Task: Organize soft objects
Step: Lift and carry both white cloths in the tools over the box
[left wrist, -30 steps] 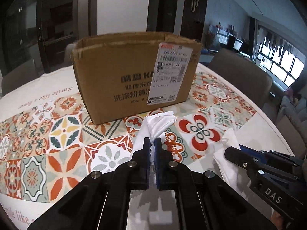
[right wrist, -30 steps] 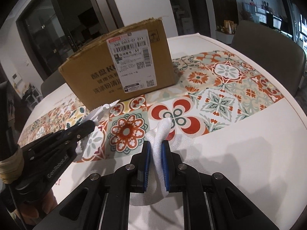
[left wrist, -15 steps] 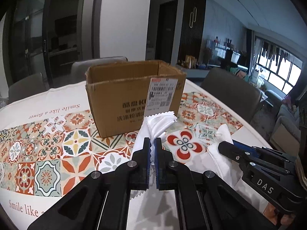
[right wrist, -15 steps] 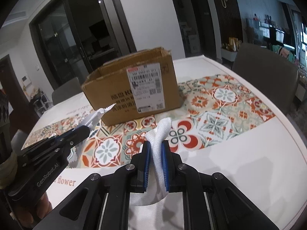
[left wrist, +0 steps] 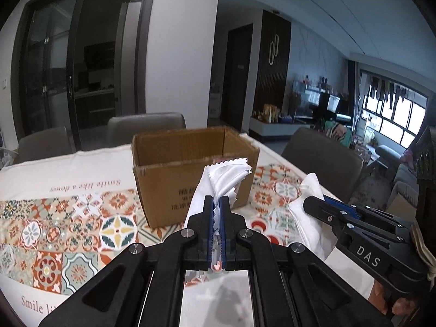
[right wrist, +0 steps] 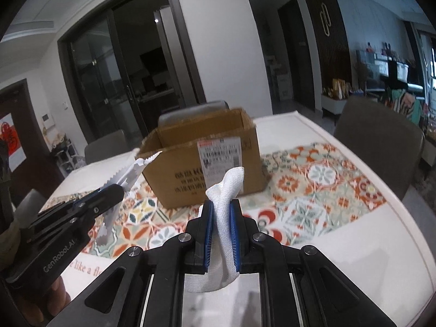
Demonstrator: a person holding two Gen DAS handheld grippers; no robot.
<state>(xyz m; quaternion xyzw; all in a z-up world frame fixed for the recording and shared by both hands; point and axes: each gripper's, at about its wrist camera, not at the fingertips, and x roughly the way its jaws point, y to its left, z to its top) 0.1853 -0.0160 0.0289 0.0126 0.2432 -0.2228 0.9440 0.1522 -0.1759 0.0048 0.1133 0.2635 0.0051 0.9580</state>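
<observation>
My left gripper point(left wrist: 217, 204) is shut on a smooth white cloth with zigzag edges point(left wrist: 226, 175), held above the table in front of the open cardboard box point(left wrist: 174, 174). My right gripper point(right wrist: 220, 209) is shut on a white woven towel point(right wrist: 227, 190), also lifted. The box point(right wrist: 190, 171) stands open on the patterned tablecloth, its inside partly visible. The right gripper point(left wrist: 321, 204) shows in the left wrist view with the towel point(left wrist: 308, 212). The left gripper point(right wrist: 114, 190) shows in the right wrist view with its cloth point(right wrist: 133, 171).
The round table point(right wrist: 381, 245) carries a tiled-pattern cloth point(left wrist: 54, 231). Grey chairs stand around it, one behind the box point(left wrist: 144, 128) and one on the right point(right wrist: 378, 133). The table's edge curves close on the right.
Both grippers have risen with their cloths, so the box now looks lower and its open top and inside come into view.
</observation>
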